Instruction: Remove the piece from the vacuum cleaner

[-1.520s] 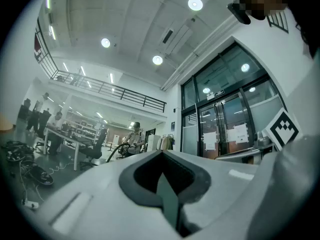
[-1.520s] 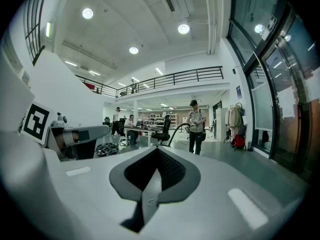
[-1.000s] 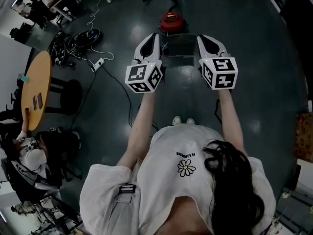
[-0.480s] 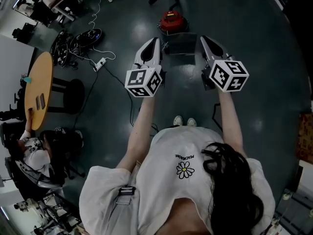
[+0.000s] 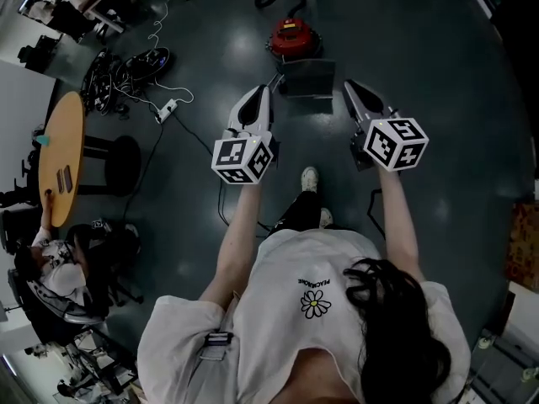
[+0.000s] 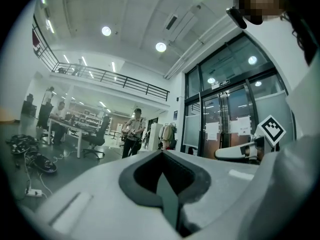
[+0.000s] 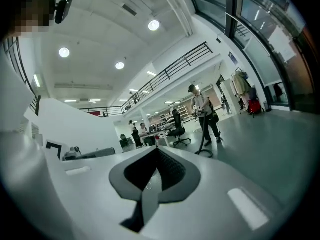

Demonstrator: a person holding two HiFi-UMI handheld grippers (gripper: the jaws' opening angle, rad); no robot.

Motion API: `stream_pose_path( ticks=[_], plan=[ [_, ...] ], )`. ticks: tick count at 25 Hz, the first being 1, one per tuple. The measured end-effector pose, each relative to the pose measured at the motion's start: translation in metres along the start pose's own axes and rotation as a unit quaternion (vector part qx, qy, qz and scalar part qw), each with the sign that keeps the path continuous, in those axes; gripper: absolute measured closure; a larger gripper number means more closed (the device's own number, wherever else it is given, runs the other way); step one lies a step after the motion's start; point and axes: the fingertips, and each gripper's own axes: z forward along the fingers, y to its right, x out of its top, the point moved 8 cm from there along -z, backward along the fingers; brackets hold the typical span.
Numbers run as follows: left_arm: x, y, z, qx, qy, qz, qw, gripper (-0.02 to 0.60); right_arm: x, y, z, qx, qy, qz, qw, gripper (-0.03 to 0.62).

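Ahead, nearer my left gripper than my right gripper, sits the vacuum cleaner; both grippers are closed and empty.

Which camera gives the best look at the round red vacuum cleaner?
The head view: the round red vacuum cleaner sits in plain sight on the dark floor. Both gripper views aim level; neither clearly shows it.

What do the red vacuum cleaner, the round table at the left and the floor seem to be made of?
The vacuum cleaner: probably moulded plastic, glossy red, with a rounded shell. The round table: looks like wood or veneer, matt, with a warm orange-brown top. The floor: hard and polished, perhaps sealed concrete or resin; it shows soft bright reflections of lamps.
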Motion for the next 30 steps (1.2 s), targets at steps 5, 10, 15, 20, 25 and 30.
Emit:
stream_pose_path(
  ticks=[5, 10, 15, 20, 25, 30],
  plan=[
    [-0.02, -0.035, 0.043, 0.01, -0.004, -0.013, 0.9999, 0.581, -0.011, 0.033, 0.051, -0.019, -0.021, 0.003, 1.0, 0.569],
    [-0.032, -0.08, 0.106, 0.021, -0.008, -0.03, 0.9993, 0.581, 0.0, 0.069, 0.118, -0.029, -0.04, -0.003, 0.999, 0.568],
    [-0.032, -0.129, 0.174, 0.02, -0.019, -0.033, 0.9991, 0.581, 0.019, 0.101, 0.184, -0.045, -0.068, -0.027, 0.996, 0.568],
    [-0.042, -0.161, 0.23, 0.013, -0.046, -0.043, 0.9979, 0.581, 0.026, 0.133, 0.226, -0.07, -0.089, -0.066, 0.991, 0.568],
    [-0.06, -0.171, 0.272, 0.005, -0.082, -0.047, 0.9955, 0.581, 0.02, 0.17, 0.254, -0.082, -0.126, -0.073, 0.986, 0.573],
    [-0.085, -0.183, 0.325, 0.009, -0.125, -0.041, 0.9912, 0.581, 0.019, 0.219, 0.297, -0.069, -0.154, -0.07, 0.983, 0.527]
  ],
)
